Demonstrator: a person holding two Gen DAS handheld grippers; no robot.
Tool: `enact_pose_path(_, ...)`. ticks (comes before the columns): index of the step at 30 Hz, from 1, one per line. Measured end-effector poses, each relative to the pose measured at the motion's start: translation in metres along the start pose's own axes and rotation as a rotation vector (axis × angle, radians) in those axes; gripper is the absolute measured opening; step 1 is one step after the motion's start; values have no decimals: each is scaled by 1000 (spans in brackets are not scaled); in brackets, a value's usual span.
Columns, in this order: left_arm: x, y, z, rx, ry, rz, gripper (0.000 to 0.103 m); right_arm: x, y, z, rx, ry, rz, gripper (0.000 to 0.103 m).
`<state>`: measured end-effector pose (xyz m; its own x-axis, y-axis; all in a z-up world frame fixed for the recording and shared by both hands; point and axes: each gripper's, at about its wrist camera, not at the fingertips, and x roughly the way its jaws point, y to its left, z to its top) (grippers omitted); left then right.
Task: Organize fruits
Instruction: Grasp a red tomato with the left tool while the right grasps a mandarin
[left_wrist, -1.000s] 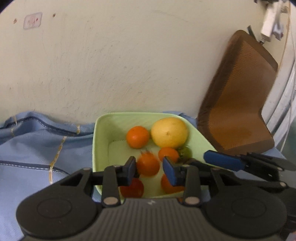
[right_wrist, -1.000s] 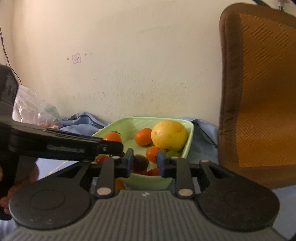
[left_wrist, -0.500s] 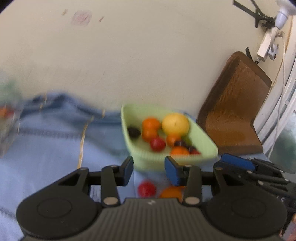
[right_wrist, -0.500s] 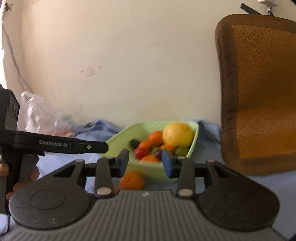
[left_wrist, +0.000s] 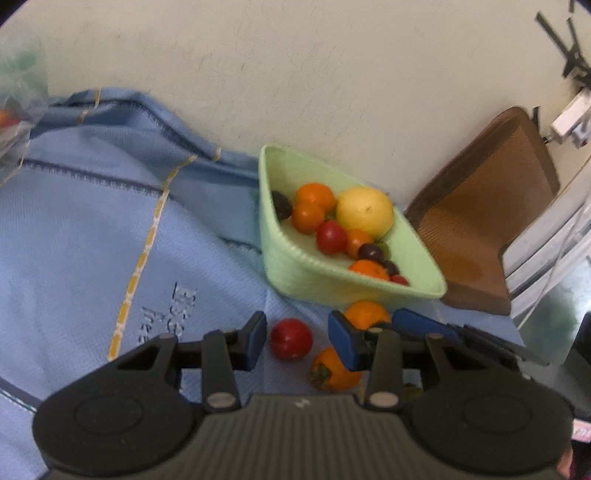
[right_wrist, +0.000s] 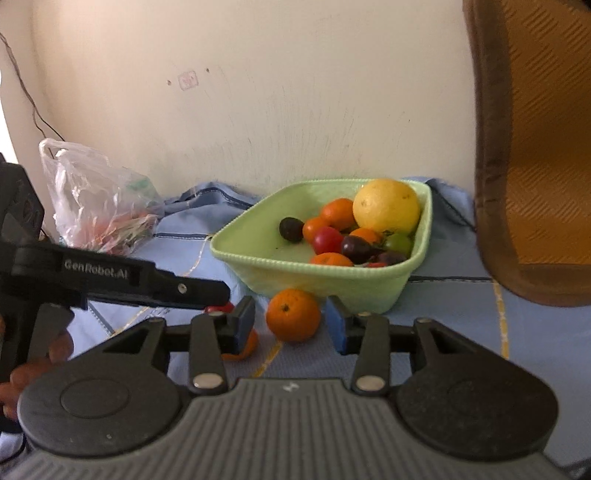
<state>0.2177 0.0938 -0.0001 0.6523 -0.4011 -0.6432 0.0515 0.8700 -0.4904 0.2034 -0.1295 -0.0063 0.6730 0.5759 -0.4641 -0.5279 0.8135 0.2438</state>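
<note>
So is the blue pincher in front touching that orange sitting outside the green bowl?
Apart. In the right wrist view, blue cloth shows on both sides of the orange, between it and the fingers of the right gripper, whose jaws have just been opening.

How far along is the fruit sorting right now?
Mostly done: the green basket already holds most of the fruit. Nothing is gripped. The right gripper, jaws just opening, frames the loose orange; the left gripper frames the red fruit. Those two and the persimmon still lie on the blue cloth.
</note>
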Motion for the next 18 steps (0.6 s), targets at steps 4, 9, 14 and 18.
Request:
enact_pose_path(4, 0, 2, -7, 5, -30, 11, 26, 18, -3, -1, 26, 52, 5, 43)
enact_pose_path(9, -14, 3, -13, -19, -47, 19, 25, 13, -2, -3, 36, 29, -1, 38)
enact_pose_path(14, -59, -5, -30, 1, -106, -8, 25, -29, 7, -9, 16, -60, 11, 38)
enact_pose_path(18, -79, -21, -66, 51, -71, -4, 25, -64, 19, -35, -35, -62, 7, 38)
